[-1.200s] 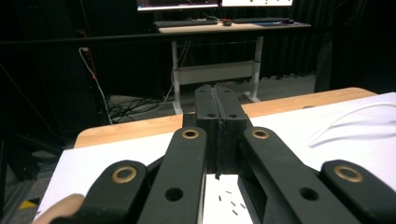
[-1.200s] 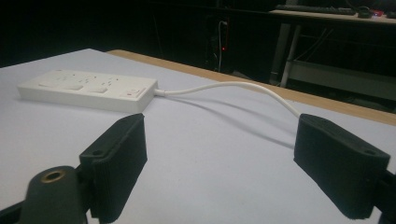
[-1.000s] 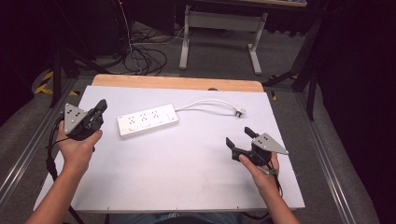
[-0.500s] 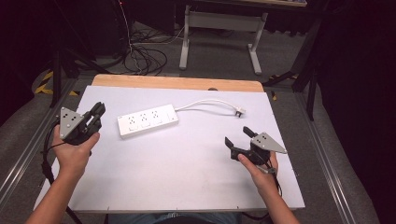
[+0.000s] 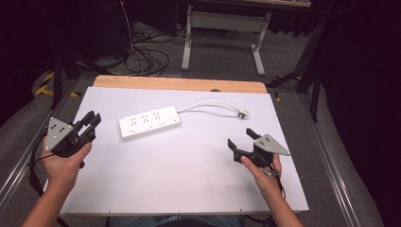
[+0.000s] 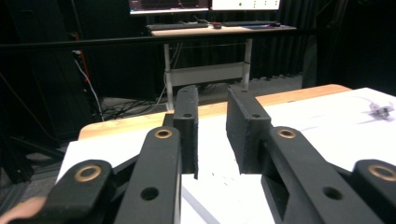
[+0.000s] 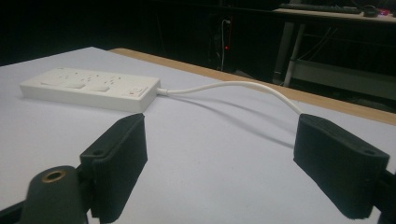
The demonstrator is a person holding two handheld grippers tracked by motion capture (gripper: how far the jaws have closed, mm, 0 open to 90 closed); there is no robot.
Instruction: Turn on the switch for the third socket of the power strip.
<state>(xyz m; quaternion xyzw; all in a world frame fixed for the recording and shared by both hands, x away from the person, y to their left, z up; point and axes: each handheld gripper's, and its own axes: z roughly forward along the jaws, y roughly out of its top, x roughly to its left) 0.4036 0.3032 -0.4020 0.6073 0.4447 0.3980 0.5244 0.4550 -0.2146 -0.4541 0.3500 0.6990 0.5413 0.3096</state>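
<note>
Holding both grippers off the white power strip (image 5: pixel 149 121), you keep the left gripper (image 5: pixel 91 124) left of it, jaws just opening on nothing, and the right gripper (image 5: pixel 241 139) right of it, released wide.

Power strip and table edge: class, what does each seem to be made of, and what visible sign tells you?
Power strip: probably moulded white plastic with a smooth, slightly glossy finish, judging by its crisp socket recesses. Table: the bare back edge looks like light wood, warm tan and matte; the rest carries a flat white surface, material unclear.
</note>
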